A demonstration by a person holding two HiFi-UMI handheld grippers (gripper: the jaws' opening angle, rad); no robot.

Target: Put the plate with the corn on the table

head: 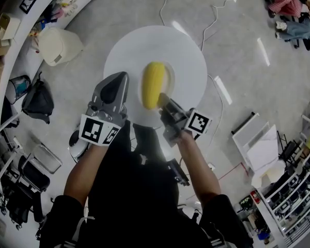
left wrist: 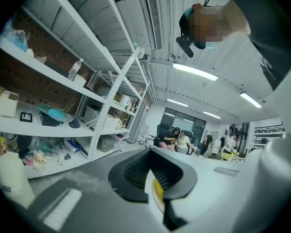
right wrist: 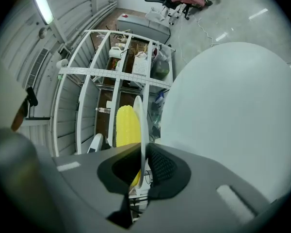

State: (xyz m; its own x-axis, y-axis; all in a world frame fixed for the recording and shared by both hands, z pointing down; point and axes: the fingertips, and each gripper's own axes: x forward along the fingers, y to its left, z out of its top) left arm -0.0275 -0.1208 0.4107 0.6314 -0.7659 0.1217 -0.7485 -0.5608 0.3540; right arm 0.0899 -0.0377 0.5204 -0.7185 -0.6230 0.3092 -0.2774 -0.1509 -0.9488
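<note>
A yellow corn cob (head: pixel 154 84) lies on a white plate (head: pixel 169 82) held level over the round white table (head: pixel 186 50). My right gripper (head: pixel 163 98) is shut on the plate's near rim. In the right gripper view the thin plate (right wrist: pixel 139 120) runs edge-on between the pads of my right gripper (right wrist: pixel 141 164), with the corn (right wrist: pixel 125 127) on one side and the table top (right wrist: pixel 233 110) on the other. My left gripper (head: pixel 121 76) hovers over the table's left part, beside the plate and apart from it. In its own view my left gripper (left wrist: pixel 155 191) shows a narrow gap and holds nothing.
The table stands on a grey floor. A beige container (head: pixel 57 45) and a black bag (head: pixel 39 99) sit on the floor at the left by long shelves (left wrist: pixel 63 81). Cables (head: pixel 217 14) trail behind the table. People (head: pixel 289 9) sit at the far right, and white cabinets (head: pixel 258 143) stand at the right.
</note>
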